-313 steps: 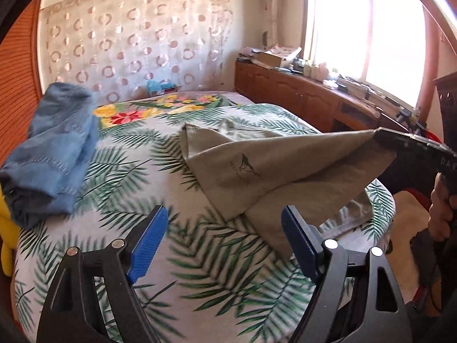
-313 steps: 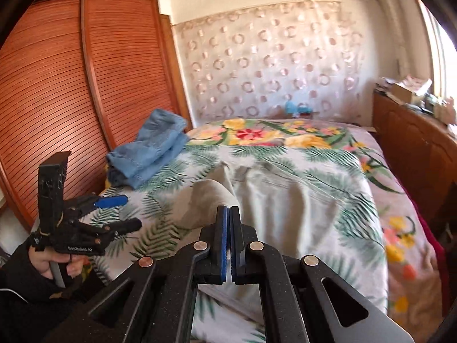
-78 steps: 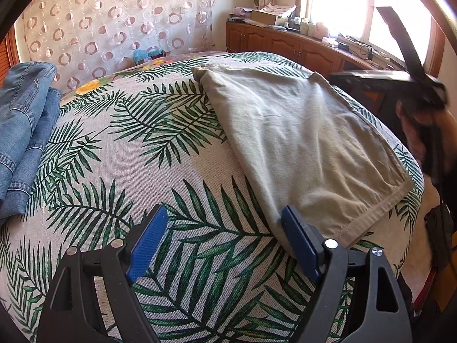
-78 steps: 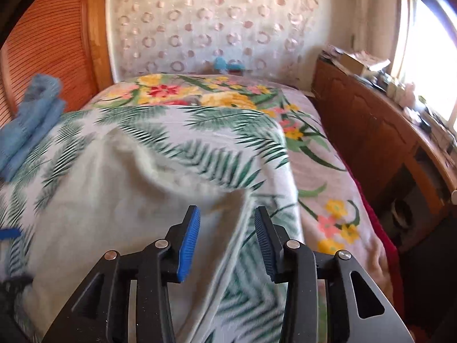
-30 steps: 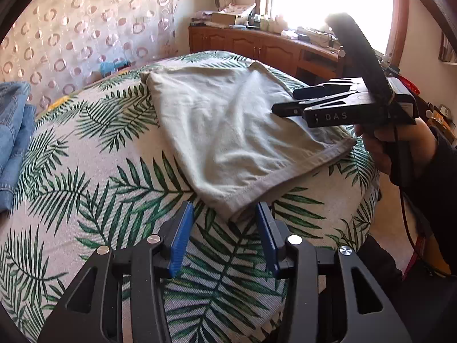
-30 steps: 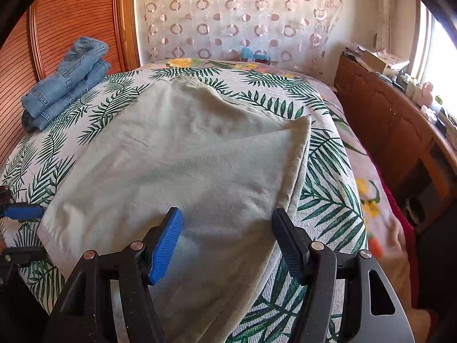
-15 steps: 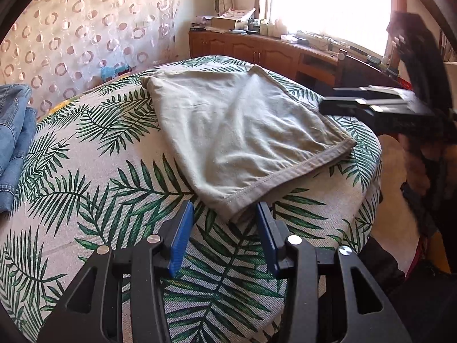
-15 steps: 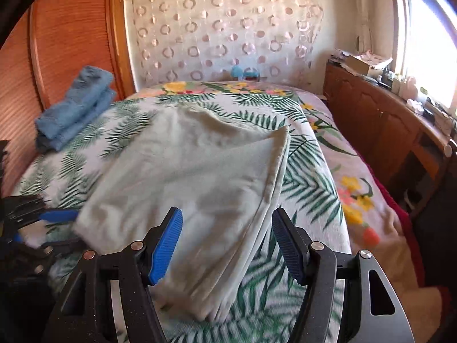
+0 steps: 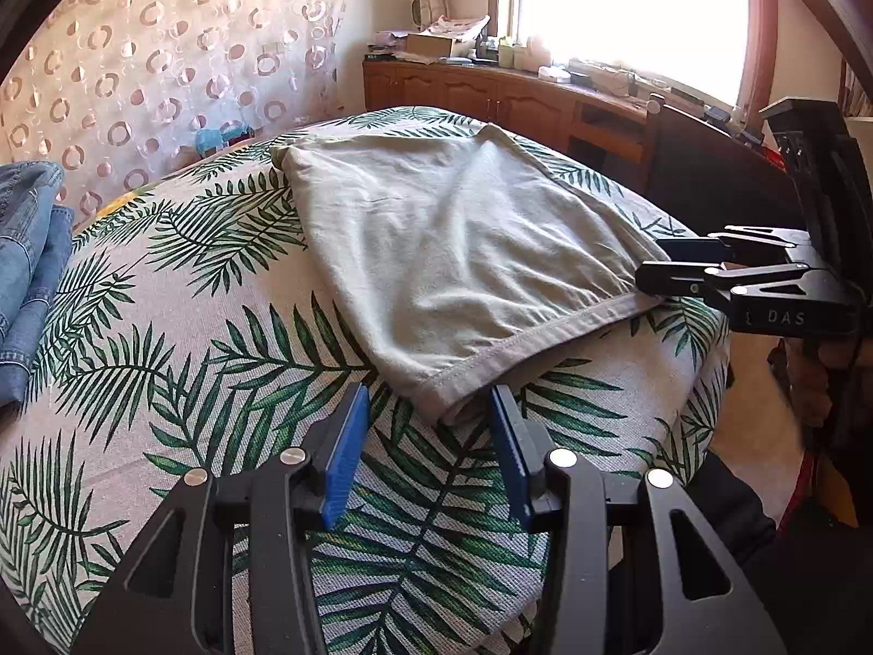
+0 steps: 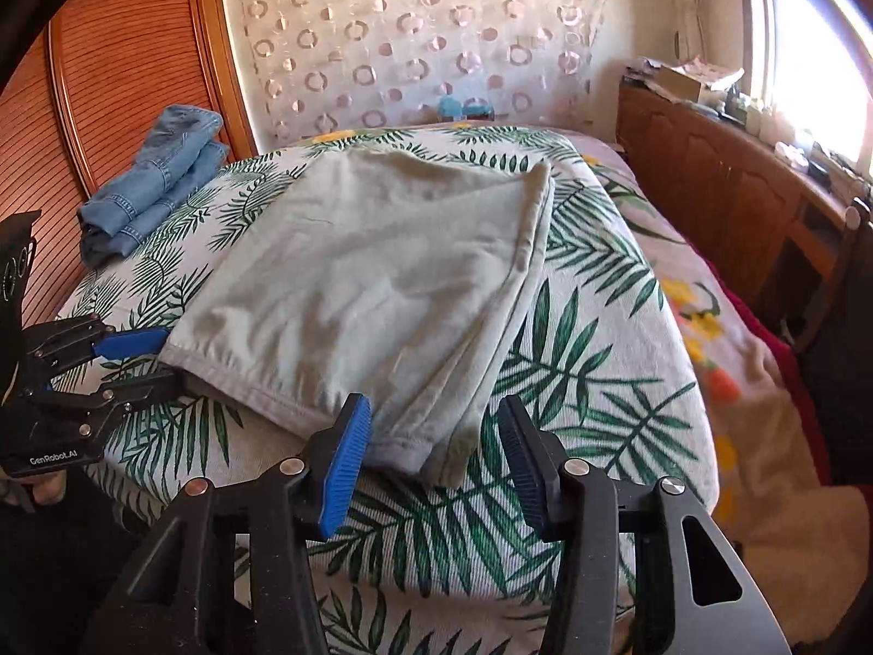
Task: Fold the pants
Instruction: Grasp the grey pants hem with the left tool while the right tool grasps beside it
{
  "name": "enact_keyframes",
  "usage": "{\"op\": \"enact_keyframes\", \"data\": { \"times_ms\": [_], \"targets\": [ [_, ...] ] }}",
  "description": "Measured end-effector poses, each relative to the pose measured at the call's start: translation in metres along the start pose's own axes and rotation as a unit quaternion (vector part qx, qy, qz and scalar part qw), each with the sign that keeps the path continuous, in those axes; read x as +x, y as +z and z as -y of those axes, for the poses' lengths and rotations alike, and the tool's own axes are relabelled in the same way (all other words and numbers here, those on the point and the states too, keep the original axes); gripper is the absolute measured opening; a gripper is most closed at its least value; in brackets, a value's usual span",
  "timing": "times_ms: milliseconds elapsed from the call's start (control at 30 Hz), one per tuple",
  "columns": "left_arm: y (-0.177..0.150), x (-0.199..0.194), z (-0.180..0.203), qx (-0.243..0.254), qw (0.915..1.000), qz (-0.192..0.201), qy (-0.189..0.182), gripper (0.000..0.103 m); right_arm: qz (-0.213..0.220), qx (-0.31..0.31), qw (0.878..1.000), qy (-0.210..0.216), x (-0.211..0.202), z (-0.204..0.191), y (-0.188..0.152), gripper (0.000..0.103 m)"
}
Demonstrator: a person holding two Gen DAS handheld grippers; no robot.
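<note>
**Two wrist cameras, one bed, opposite corners**

The left wrist view looks down over the near left corner of the folded grey-green pants, facing the sunlit window. The right wrist view sits close above the near right corner, facing the ring-patterned curtain. Both share the palm-leaf bedspread and the pants.

A home bedroom — leaf-print bed; louvred wardrobe doors; curtained wall; cluttered wooden sideboard.
</note>
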State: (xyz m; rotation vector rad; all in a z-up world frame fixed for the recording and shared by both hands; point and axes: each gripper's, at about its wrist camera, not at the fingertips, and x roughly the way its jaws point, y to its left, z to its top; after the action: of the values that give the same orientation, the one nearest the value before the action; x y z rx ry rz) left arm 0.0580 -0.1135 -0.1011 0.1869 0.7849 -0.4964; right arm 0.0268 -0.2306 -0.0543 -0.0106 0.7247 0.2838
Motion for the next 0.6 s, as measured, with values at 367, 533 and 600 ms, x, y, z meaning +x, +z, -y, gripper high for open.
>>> {"op": "enact_keyframes", "data": {
  "times_ms": [367, 533, 600],
  "targets": [
    [0.0006, -0.0009, 0.0021, -0.001, 1.0, 0.003, -0.005, 0.032, 0.005, 0.011, 1.0, 0.022, -0.0008, 0.0012, -0.0032, 0.032],
    [0.0011, 0.0007, 0.0029, 0.001, 1.0, 0.002, 0.001, 0.032, 0.007, 0.014, 0.999, 0.032, -0.0019, 0.0012, -0.0054, 0.019],
    [0.001, 0.0007, 0.0035, 0.003, 1.0, 0.001, 0.002, 0.032, 0.009, 0.016, 0.999, 0.033, -0.001, 0.0002, -0.0061, 0.015]
  ]
}}
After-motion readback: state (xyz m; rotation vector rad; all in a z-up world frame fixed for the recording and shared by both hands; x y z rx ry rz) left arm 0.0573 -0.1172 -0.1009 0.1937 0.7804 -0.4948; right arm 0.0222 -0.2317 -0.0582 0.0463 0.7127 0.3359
